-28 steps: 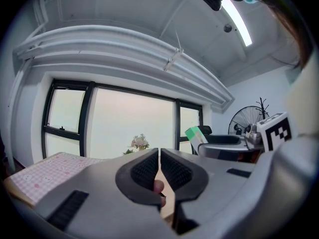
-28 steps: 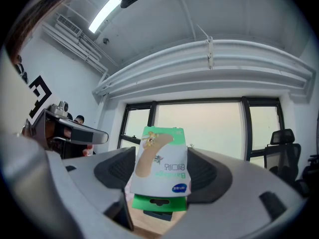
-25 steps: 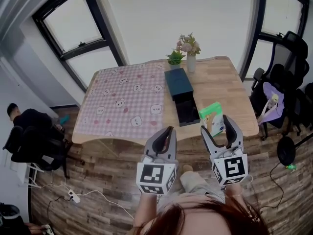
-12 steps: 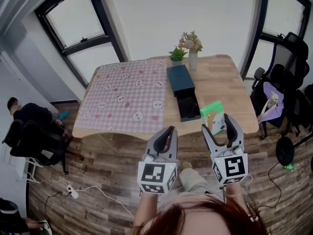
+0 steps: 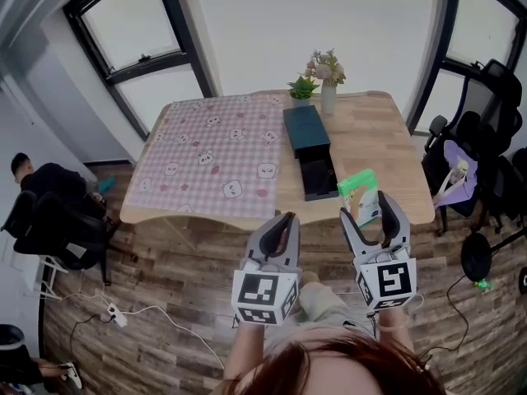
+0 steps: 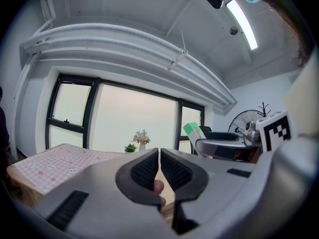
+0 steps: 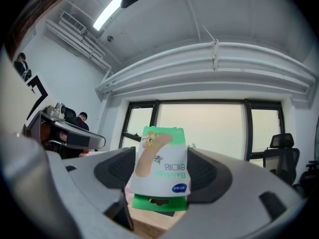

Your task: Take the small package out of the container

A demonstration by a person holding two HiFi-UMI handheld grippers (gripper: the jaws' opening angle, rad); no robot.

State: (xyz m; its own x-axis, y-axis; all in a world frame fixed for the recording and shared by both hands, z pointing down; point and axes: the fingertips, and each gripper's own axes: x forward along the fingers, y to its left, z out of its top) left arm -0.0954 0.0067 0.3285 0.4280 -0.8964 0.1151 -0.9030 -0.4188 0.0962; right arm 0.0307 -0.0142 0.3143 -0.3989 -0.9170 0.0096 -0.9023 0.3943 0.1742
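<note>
My right gripper (image 5: 370,214) is shut on a small white and green package (image 5: 361,197), held up near the table's front right edge; in the right gripper view the package (image 7: 160,169) stands clamped between the two pads. My left gripper (image 5: 280,227) is shut with nothing between its jaws, held off the table's front edge; its pads (image 6: 148,169) meet in the left gripper view. The dark container (image 5: 317,176) lies open on the wooden table (image 5: 370,142), with its lid (image 5: 305,129) just behind it.
A pink patterned cloth (image 5: 210,155) covers the table's left half. A flower vase (image 5: 328,95) and a small potted plant (image 5: 301,92) stand at the far edge. Black chairs (image 5: 486,146) stand to the right, and a seated person (image 5: 45,204) is on the left.
The head view has shifted slightly, so the table sits a little farther up the frame. Both grippers hold their places, and the package stays in the right one.
</note>
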